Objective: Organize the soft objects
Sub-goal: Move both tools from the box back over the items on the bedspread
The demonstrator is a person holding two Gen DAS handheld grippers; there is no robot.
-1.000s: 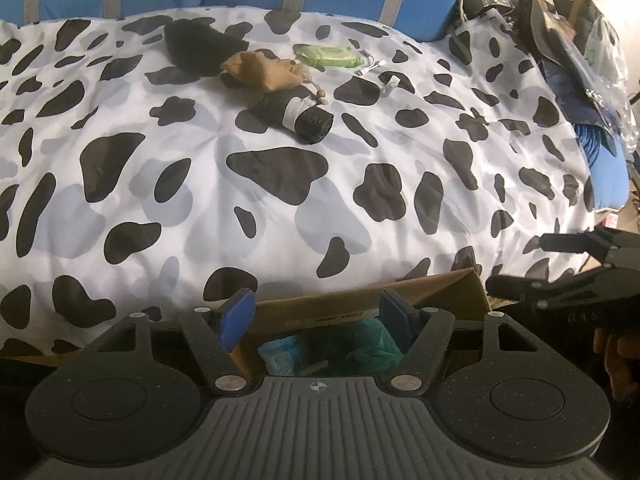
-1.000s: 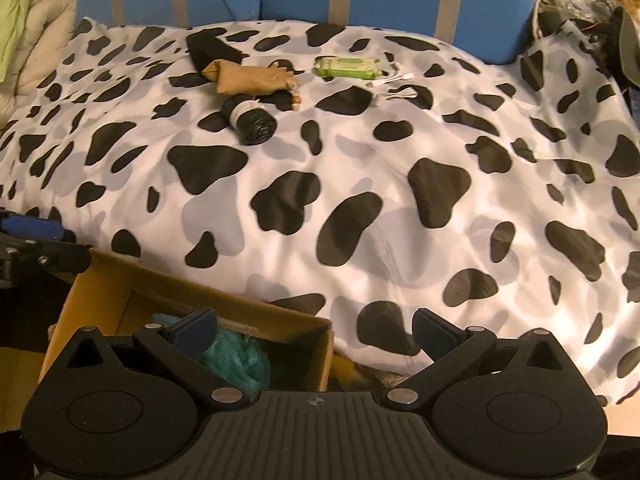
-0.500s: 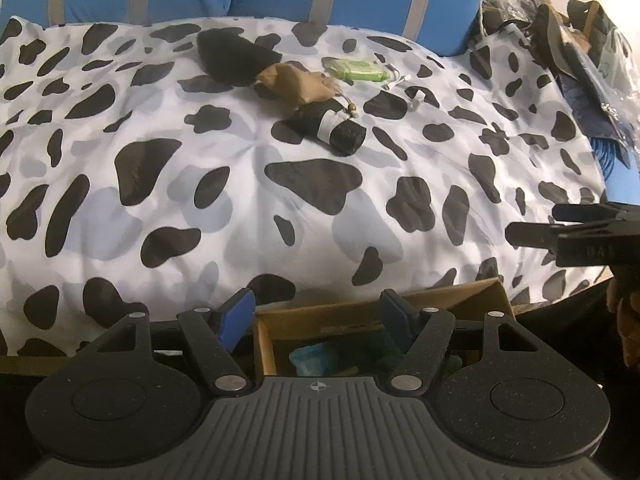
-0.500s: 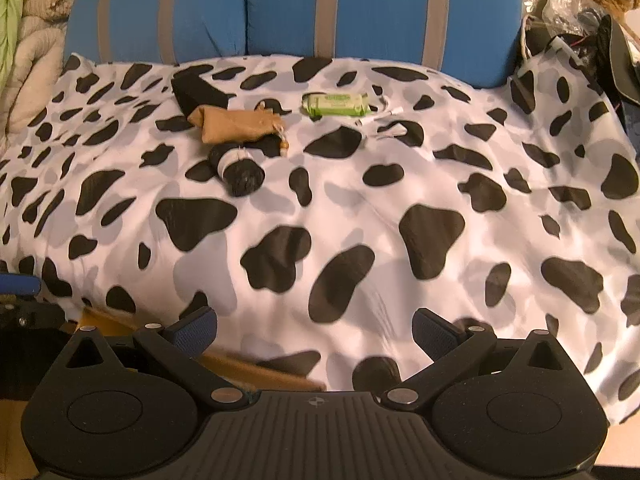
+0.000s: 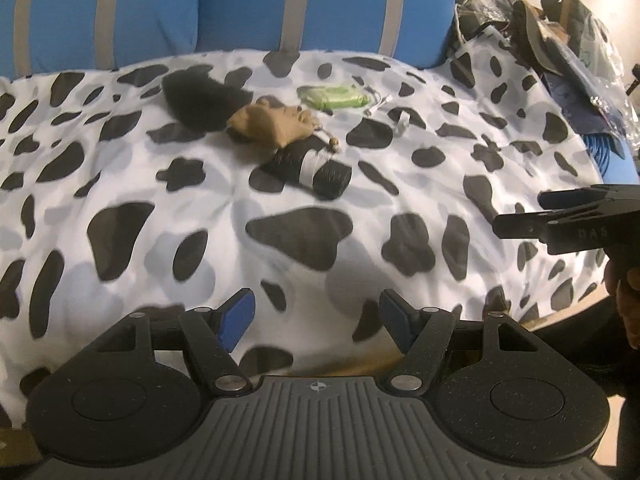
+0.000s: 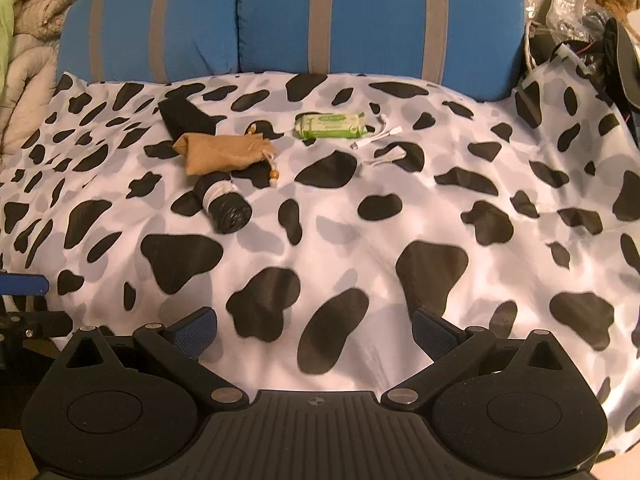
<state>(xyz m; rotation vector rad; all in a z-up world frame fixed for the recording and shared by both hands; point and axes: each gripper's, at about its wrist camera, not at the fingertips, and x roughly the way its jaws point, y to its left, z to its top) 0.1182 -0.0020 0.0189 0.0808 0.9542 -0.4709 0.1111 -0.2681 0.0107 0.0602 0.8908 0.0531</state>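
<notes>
Bed with cow-print cover (image 6: 360,240) carries everything. On it, far side: black pouch (image 6: 185,117), tan drawstring bag (image 6: 224,154) touching it, black roll (image 6: 226,208) just beside the bag. Right of those: green wipes pack (image 6: 330,125), white cable (image 6: 376,140).

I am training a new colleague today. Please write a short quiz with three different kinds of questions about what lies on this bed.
1. True or false: the left tongs grip the tan pouch.
2. Which item lies nearest the blue cushion? A) green wipes pack B) black roll C) white cable
3. Fill in: the tan pouch partly overlaps the black ____.

Key: 1 false, both left tongs and right tongs are open and empty; 2 A; 3 cloth.
</notes>
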